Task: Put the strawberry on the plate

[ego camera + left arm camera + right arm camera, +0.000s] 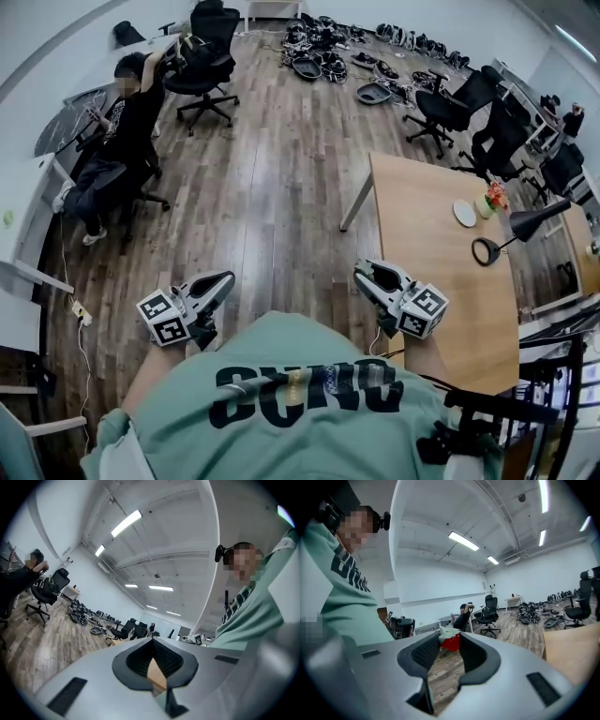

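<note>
In the right gripper view a red strawberry (451,641) with a pale leafy top sits pinched between the tips of my right gripper (450,638). From the head view that right gripper (362,272) hovers by the near left edge of the wooden table (422,234), raised in front of my chest; the strawberry itself is hidden there. The white plate (464,213) lies far across the table, well beyond the gripper. My left gripper (228,278) hangs over the floor left of the table, and its tips (152,640) meet with nothing between them.
A black desk lamp (520,228) and a small pot with red and orange bits (493,198) stand beside the plate. A person sits at a desk (122,131) at far left. Office chairs (208,56) and a heap of chair bases (323,52) occupy the far floor.
</note>
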A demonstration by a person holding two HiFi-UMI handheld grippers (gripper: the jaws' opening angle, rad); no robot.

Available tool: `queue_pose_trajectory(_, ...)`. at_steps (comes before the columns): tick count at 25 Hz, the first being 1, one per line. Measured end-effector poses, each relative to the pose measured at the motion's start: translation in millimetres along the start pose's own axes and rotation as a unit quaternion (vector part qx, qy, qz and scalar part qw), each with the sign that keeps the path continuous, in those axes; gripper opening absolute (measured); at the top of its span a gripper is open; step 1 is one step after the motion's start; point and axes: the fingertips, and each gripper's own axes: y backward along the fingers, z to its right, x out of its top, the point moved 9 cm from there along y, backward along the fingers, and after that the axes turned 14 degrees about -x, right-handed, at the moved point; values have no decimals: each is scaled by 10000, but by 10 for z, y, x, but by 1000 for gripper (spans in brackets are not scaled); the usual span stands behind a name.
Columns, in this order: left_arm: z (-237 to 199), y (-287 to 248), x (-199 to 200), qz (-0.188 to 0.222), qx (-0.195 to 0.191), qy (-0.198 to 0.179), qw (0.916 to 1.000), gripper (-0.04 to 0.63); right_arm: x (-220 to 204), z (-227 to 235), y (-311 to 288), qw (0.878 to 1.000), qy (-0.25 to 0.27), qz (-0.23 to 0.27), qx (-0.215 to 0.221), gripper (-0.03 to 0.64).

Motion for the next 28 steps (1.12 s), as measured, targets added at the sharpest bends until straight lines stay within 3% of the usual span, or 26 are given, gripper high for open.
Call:
queue_pose_trajectory(6,-494,173,196,35,-75,18,10000,-8,10,91,-483,9997,-49,-176,-163,133)
queue_pose_trajectory(12,-798,-91,215,-77,-127,145,9998,-8,2,414,-599,9994,-146,-220,-219,133)
queue_pose_trajectory(18,-1163,-843,237,-172,-72,48,9998,-8,2,1233,-768,9997,-190,-176,6,133)
queue_pose_trajectory(23,-1369,-1611,403,-71,108,-113,9999,-8,296,2125,-1007,9994,-141,-131,273,133)
queue_pose_trajectory(28,-1598,-2098,522,266,602,-25,9978,-8,546,2922,-1312,9981,-73,46,610,133)
